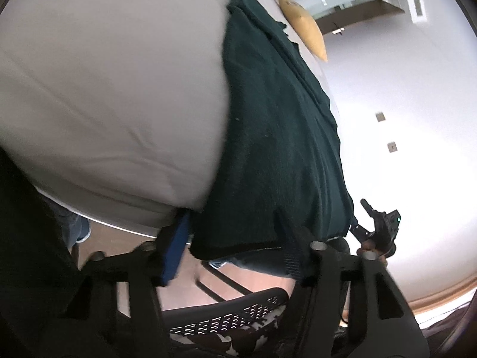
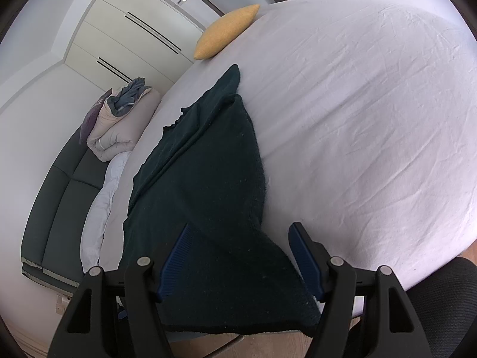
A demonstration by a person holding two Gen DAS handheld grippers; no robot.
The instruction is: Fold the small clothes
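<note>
A dark green knit garment [image 1: 277, 137] lies on the white bed sheet [image 1: 104, 74], its hem hanging over the bed's near edge. My left gripper [image 1: 235, 229] is at that hem. Its blue left pad [image 1: 176, 247] is beside the cloth's corner, the right finger is partly covered by cloth, and the fingers stand apart. In the right wrist view the garment [image 2: 208, 179] runs away across the sheet [image 2: 357, 119], and one corner of it lies between the blue pads [image 2: 173, 262] of my right gripper [image 2: 240, 226]. Its jaws are wide, not pressing.
A yellow pillow [image 2: 226, 31] lies at the far edge of the bed. Rolled bedding [image 2: 125, 122] sits on a dark sofa [image 2: 59, 203] beside the bed. A black mesh chair [image 1: 238, 313] and wooden floor are under the left gripper. A hand holds a black device [image 1: 378, 226] to the right.
</note>
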